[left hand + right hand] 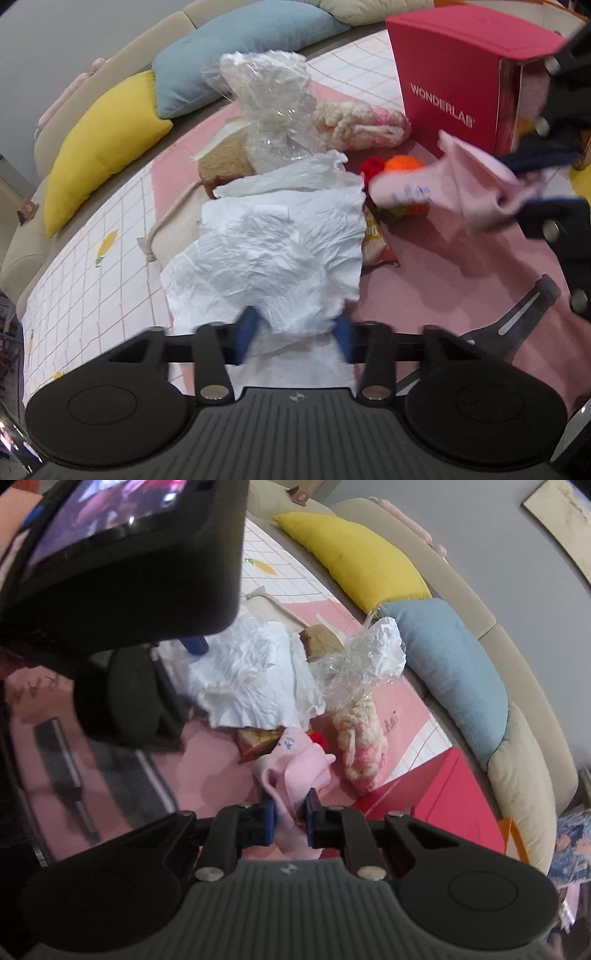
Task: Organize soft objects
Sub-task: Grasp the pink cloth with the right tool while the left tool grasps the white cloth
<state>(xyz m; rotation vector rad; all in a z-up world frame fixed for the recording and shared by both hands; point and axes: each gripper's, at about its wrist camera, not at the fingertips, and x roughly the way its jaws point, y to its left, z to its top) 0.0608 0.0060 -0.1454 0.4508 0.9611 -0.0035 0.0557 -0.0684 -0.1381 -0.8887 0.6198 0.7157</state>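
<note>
My left gripper [293, 332] is shut on a crumpled white paper towel [273, 251] and holds it over the table. My right gripper [291, 821] is shut on a pale pink cloth with blue print [291, 771]; in the left wrist view the same cloth [461, 184] hangs from the right gripper [532, 181] near the red box. Behind lie a clear plastic bag [273, 110], a cream-and-pink knitted piece [362, 123], a tan plush [225, 158], and red and orange pom-poms [400, 164].
A red WONDERLAB box [450, 81] stands at the back right. A snack packet [376, 240] lies under the towel's edge. A black metal stand [517, 321] lies on the pink mat. Yellow [99, 147] and blue cushions [236, 51] line the sofa behind the table.
</note>
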